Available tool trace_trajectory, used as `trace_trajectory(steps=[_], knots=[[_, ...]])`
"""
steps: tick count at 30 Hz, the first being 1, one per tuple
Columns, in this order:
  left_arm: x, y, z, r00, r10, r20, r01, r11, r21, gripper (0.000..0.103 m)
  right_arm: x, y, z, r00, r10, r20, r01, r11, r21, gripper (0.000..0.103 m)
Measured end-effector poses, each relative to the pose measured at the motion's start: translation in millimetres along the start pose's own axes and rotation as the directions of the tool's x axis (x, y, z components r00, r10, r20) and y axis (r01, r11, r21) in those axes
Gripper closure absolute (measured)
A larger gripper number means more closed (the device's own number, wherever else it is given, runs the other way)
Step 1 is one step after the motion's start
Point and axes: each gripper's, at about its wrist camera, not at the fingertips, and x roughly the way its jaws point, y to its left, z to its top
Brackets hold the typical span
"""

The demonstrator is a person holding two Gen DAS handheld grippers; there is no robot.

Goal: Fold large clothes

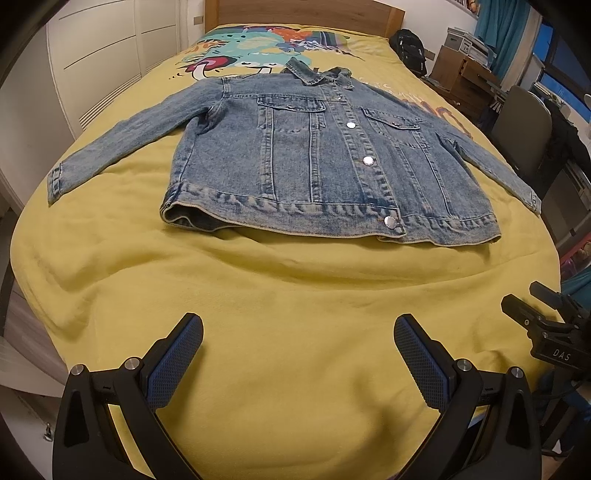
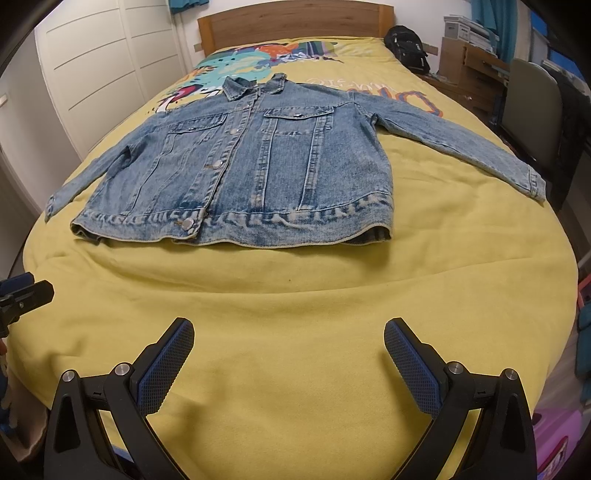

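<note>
A blue denim jacket (image 1: 317, 162) (image 2: 255, 166) lies flat and buttoned on the yellow bedspread (image 1: 288, 295) (image 2: 295, 302), front side up, collar toward the headboard and both sleeves spread outward. My left gripper (image 1: 298, 332) hovers open over the bare spread near the foot of the bed, well short of the jacket's hem. My right gripper (image 2: 289, 332) is open too, at a similar distance from the hem. Nothing sits between either pair of fingers. The right gripper's tip (image 1: 532, 317) shows at the left view's right edge.
A wooden headboard (image 2: 295, 18) stands at the far end. White wardrobe doors (image 2: 96, 66) line the left side. On the right are a black backpack (image 2: 406, 48), a wooden desk (image 2: 469, 70) and a grey chair (image 2: 532, 110). The bed's foot edge lies just below the grippers.
</note>
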Motion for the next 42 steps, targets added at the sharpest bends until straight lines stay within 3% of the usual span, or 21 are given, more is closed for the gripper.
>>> trace_trajectory(steps=[42], knots=[[1.4,2.4,-0.9,1.0,0.01,-0.011,-0.01,1.0,-0.006,0.001,-1.3,0.6,1.3,1.0,-0.002,0.002,0.002,1.0,-0.001,0.0]])
